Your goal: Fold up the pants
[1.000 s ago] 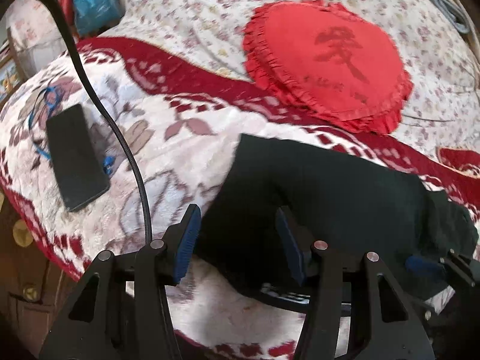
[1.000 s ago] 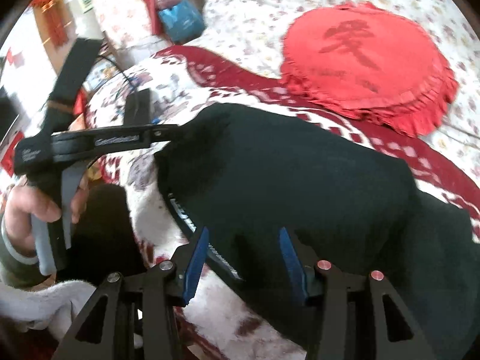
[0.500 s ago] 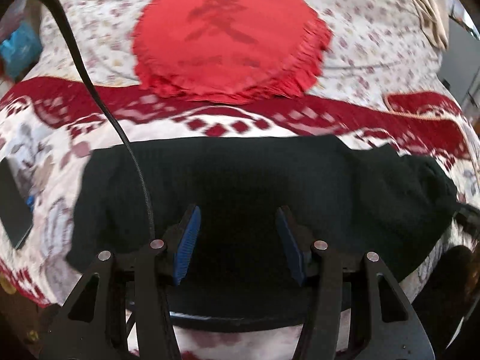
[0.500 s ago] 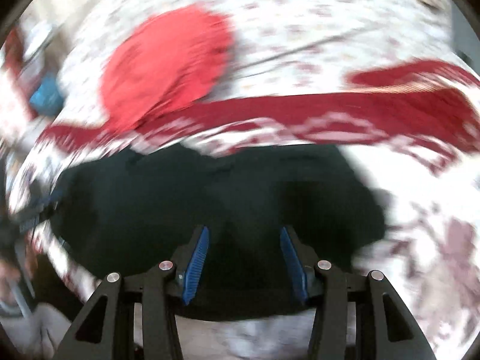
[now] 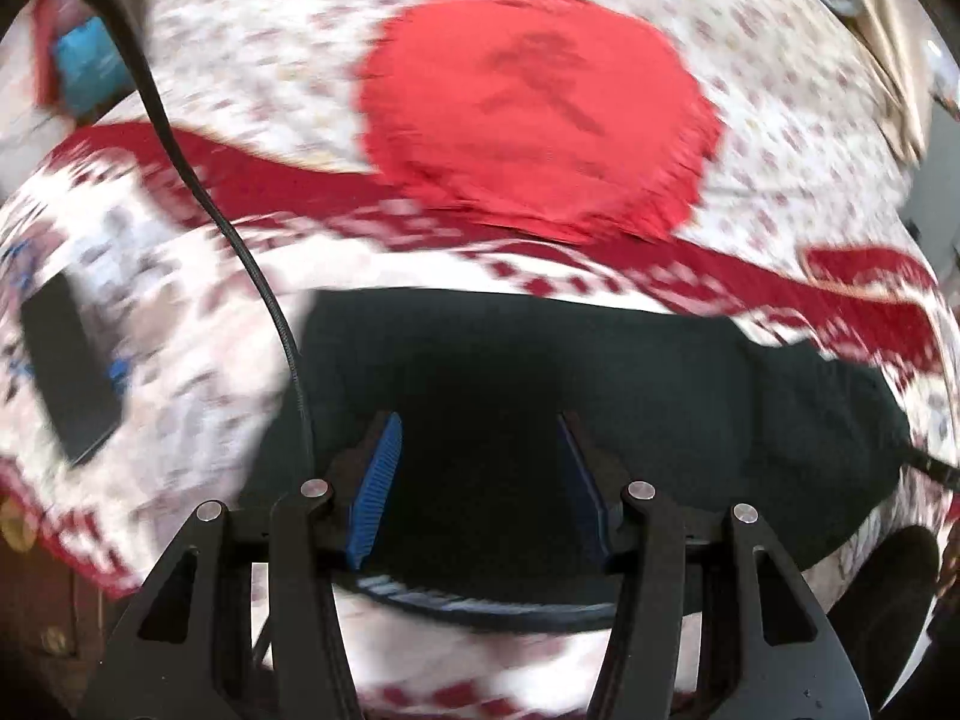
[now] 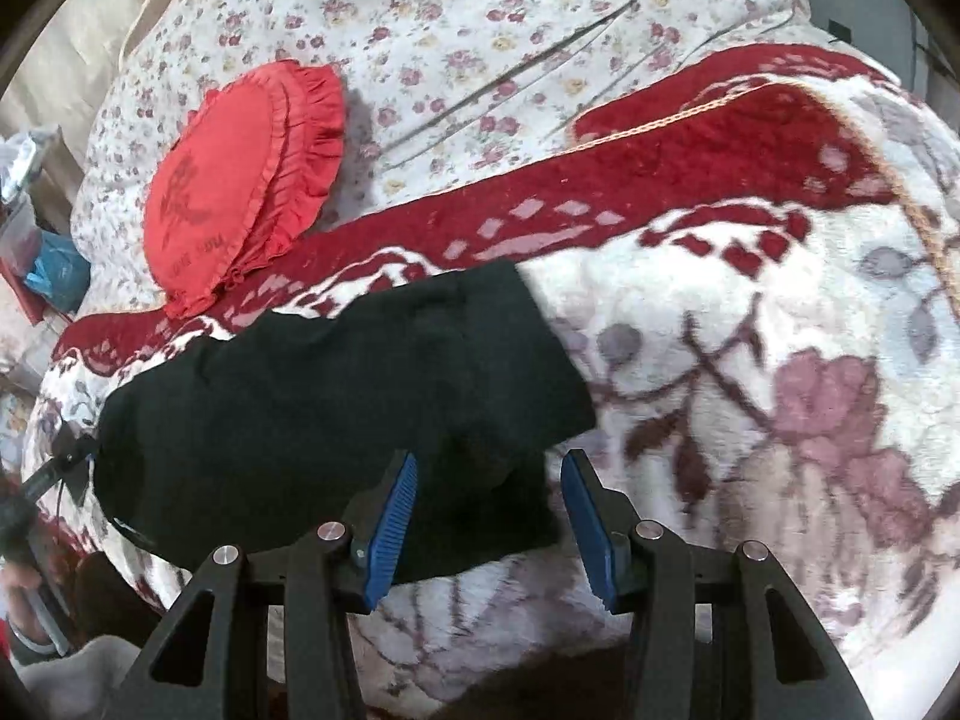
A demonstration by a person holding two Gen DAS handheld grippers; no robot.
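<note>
- since half a second ago the right gripper (image 6: 489,516) has swung toward the far end of the pants (image 6: 336,408), and its view has gone from smeared to sharp; the left gripper (image 5: 480,480) has slid along the garment, so the dark phone (image 5: 66,372) is back in sight well off to the left of its fingers.
- both sets of fingers are spread and pinch nothing; the blue pads (image 6: 393,531) of the right pair straddle the near corner of the cloth, while the left pair hangs over the middle of it.
- the pants lie flat on the patterned blanket (image 6: 780,360) on the bed, directly ahead of both pairs of fingers, already doubled into a dark oblong.
- i'd judge them light, soft and floppy, knit-like, not slippery or fragile; they will sag unless taken at two corners together.
- the best hold looks like the short end by the right fingers, one layer-stack pinched at each corner.
- the long axis runs crosswise to the left fingers, side to side; the striped waistband (image 5: 468,603) sits just under them at the near edge.
- a red frilled cushion (image 6: 240,180) lies beyond, apart from the cloth.
</note>
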